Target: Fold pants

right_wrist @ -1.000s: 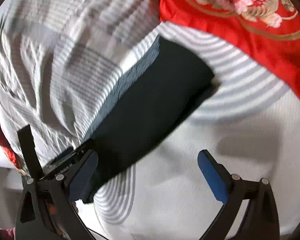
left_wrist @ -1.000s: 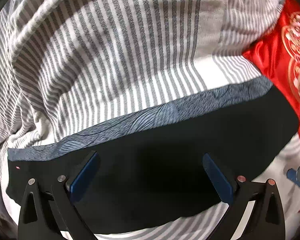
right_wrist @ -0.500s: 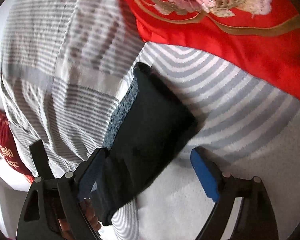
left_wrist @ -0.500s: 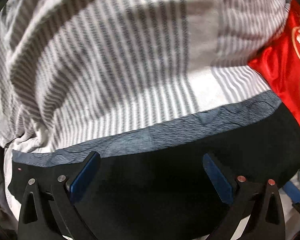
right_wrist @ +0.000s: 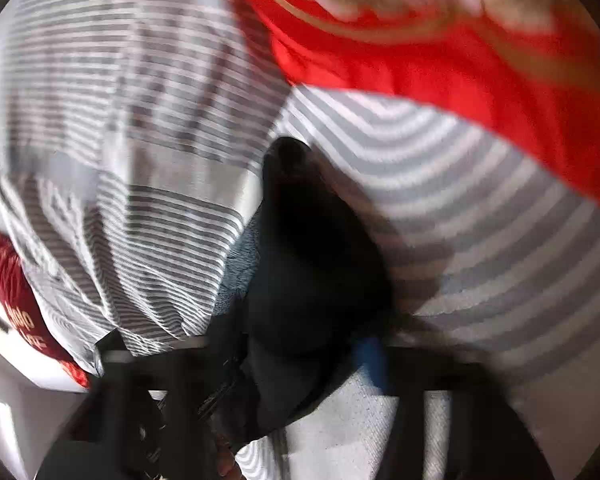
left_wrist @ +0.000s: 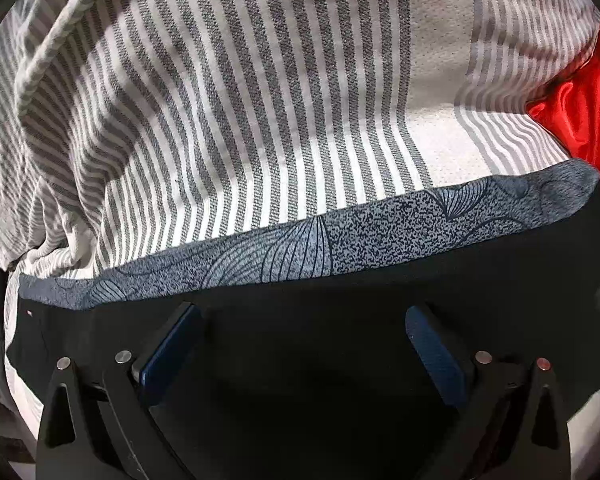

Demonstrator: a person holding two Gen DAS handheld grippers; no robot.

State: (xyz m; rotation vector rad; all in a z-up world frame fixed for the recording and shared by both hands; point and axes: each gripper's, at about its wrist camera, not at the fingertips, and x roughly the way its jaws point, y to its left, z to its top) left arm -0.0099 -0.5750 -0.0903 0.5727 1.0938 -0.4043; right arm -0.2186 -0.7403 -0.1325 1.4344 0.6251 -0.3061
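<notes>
On the pants (right_wrist: 312, 264), right claw (right_wrist: 300, 360) closing.

- A grey-and-white striped bedsheet (left_wrist: 260, 120) covers the bed, rumpled into folds toward its left side, with one broad plain white band (left_wrist: 440, 80) running through the stripes.
- A bright red satin cushion (right_wrist: 460, 72) with blurred pink and gold floral embroidery lies on the sheet at the far right.
- A darker red cushion (right_wrist: 16, 300) with gold lettering sits at the bed's left edge.

Striped bedding (left_wrist: 228, 112) open beyond pants (left_wrist: 320, 360); red cushion (right_wrist: 440, 72) crowds right side.
</notes>
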